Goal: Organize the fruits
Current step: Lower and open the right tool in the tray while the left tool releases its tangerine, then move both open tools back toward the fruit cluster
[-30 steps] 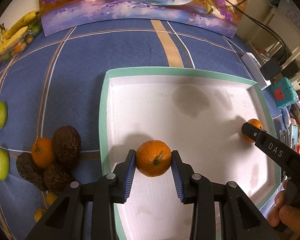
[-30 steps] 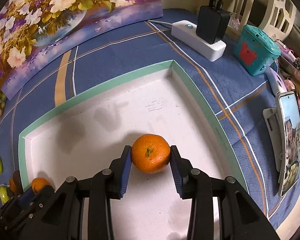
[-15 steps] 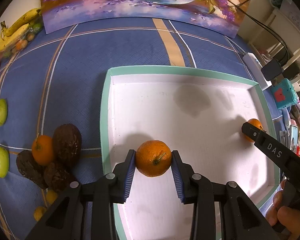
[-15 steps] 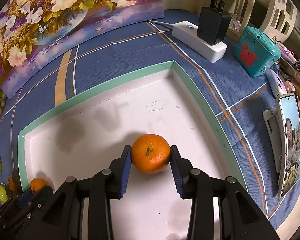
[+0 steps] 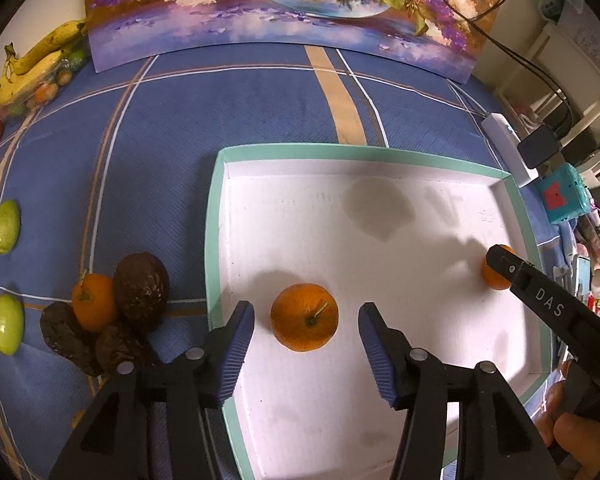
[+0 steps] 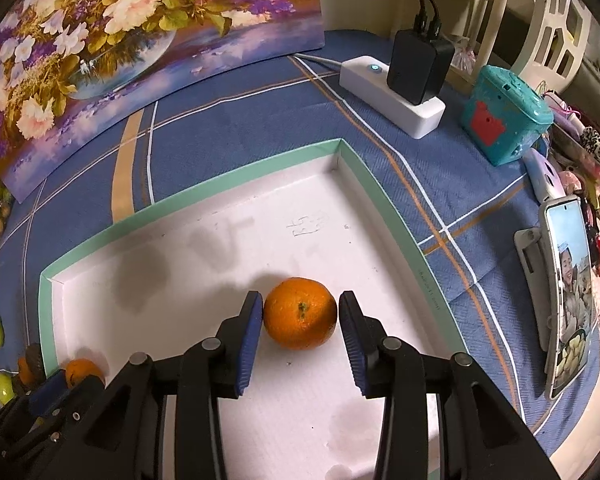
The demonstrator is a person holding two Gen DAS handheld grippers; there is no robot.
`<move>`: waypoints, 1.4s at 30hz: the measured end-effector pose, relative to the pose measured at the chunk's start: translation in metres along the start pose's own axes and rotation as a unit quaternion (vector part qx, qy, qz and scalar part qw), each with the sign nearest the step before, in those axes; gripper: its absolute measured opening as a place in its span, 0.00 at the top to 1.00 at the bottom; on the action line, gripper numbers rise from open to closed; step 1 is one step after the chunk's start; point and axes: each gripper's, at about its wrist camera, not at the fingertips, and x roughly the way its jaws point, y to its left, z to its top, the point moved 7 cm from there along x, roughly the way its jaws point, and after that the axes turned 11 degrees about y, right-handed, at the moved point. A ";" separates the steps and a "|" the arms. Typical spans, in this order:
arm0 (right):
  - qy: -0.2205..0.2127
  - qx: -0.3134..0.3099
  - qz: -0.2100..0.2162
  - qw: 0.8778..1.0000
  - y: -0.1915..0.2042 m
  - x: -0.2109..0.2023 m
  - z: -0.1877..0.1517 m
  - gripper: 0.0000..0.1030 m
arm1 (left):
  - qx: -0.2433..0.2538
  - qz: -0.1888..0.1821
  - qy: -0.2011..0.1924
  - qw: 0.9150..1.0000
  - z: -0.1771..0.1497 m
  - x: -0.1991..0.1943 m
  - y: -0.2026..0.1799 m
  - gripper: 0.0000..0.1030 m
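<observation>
Left wrist view: left gripper (image 5: 306, 322) jaws opening, blue pads clear on both sides of a round orange tangerine with a short stem (image 5: 304, 317) that sits between them on the floor of the shallow white cardboard tray with a mint-green rim (image 5: 215, 240). Release step, judging by the gap. Left of the gripper, on the blue plaid tablecloth (image 5: 219, 108), wait three dark brown wrinkled fruits (image 5: 139, 286), another small orange (image 5: 93, 301) and two pale green fruits (image 5: 5, 322).

Right wrist view: right gripper (image 6: 300, 312) still pinches a second round orange tangerine (image 6: 300, 313) between its fingers, down on the tray floor near the far-right corner; contact on the right pad looks slight. Next, probably: spread these jaws too, lift both clear, go for the loose fruit.
</observation>
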 end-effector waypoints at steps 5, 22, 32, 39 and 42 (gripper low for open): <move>-0.002 0.000 0.000 1.000 -0.001 -0.002 -0.001 0.54 | 0.000 -0.001 -0.003 1.000 0.000 -0.004 0.000 0.42; -0.051 0.001 0.017 0.999 0.003 -0.027 0.011 0.18 | -0.046 0.024 -0.045 0.998 0.009 -0.039 0.026 0.03; -0.073 -0.009 0.024 0.997 0.009 -0.035 0.010 0.09 | -0.119 0.045 -0.065 0.990 0.012 -0.049 0.077 0.00; -0.102 -0.033 0.037 0.994 0.024 -0.044 0.012 0.08 | -0.147 0.047 -0.108 0.982 0.006 -0.066 0.109 0.00; -0.115 -0.044 0.047 0.991 0.033 -0.048 0.012 0.08 | -0.157 0.044 -0.120 0.979 0.002 -0.072 0.122 0.00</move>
